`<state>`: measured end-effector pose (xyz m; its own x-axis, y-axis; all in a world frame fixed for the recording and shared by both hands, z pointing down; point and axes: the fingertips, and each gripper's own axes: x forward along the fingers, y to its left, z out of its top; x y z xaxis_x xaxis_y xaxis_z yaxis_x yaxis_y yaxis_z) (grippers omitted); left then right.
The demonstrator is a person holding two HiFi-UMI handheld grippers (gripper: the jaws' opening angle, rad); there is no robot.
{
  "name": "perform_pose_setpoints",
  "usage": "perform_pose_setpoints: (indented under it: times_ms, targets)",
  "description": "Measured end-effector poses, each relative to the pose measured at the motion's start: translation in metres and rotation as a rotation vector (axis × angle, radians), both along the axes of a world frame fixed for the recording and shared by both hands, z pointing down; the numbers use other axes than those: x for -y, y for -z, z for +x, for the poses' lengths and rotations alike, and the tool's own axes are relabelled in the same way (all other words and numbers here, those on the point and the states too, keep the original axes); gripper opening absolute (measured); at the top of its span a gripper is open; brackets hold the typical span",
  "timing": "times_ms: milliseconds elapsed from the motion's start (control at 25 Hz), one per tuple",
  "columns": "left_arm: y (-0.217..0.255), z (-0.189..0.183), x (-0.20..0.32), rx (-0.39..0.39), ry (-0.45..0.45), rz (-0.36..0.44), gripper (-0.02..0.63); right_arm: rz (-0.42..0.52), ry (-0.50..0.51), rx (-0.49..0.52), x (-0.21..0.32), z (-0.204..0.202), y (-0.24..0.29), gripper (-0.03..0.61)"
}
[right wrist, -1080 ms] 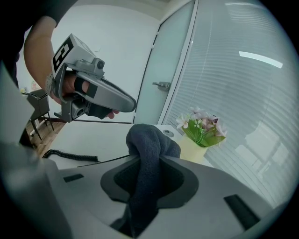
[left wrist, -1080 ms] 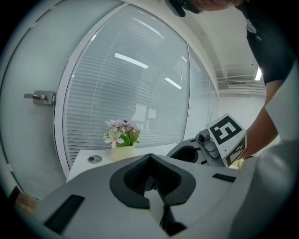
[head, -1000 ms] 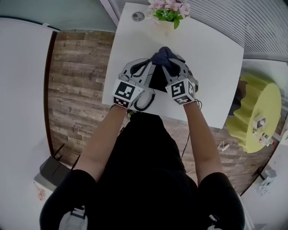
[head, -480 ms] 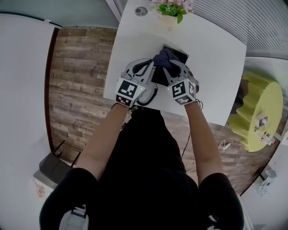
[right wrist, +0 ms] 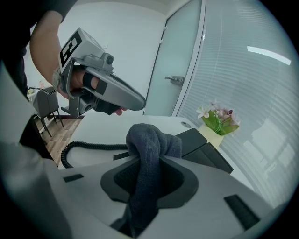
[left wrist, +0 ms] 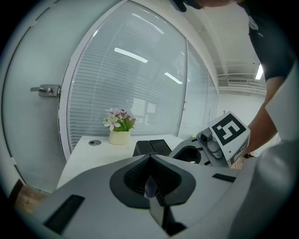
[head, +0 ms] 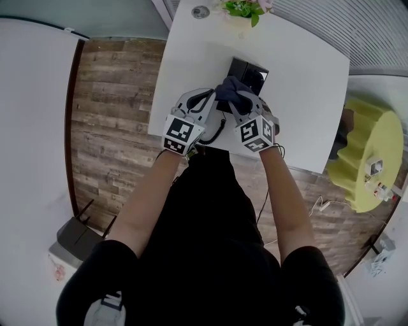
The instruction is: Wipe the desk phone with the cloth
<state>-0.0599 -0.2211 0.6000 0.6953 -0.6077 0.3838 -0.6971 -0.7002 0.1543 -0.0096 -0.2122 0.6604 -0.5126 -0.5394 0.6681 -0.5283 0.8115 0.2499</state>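
Note:
The black desk phone [head: 247, 71] lies on the white table [head: 306, 95], its coiled cord [head: 215, 132] looping toward the near edge. My right gripper [head: 237, 100] is shut on a dark blue cloth [head: 231, 88], which rests on the phone's near end. In the right gripper view the cloth [right wrist: 152, 149] bulges out of the right gripper [right wrist: 145, 186], with the phone [right wrist: 205, 149] and cord [right wrist: 88, 147] beyond. My left gripper [head: 213, 105] hovers just left of the cloth, jaws shut with nothing in them. The left gripper [left wrist: 150, 186] points toward the phone [left wrist: 152, 147].
A pot of pink flowers [head: 245, 9] and a round cable grommet [head: 200, 11] sit at the table's far edge. A yellow round stool [head: 373, 159] stands to the right. Wooden floor [head: 108, 114] lies to the left, a glass wall with a door handle [left wrist: 46, 89] behind.
Both grippers and the cloth have drawn back toward the table's near edge. More of the phone's far end now shows beyond the cloth.

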Motion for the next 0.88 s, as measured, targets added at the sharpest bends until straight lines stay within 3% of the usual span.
perform_pose_setpoints:
  times_ms: [480, 880]
  targets:
    - [-0.003, -0.003, -0.028, 0.000, -0.026, -0.016, 0.011, -0.051, 0.016, -0.020, -0.035, -0.009, -0.019, 0.101]
    - [0.055, -0.017, -0.043, -0.035, -0.053, 0.055, 0.011, -0.161, 0.031, 0.000, -0.068, -0.016, -0.016, 0.101]
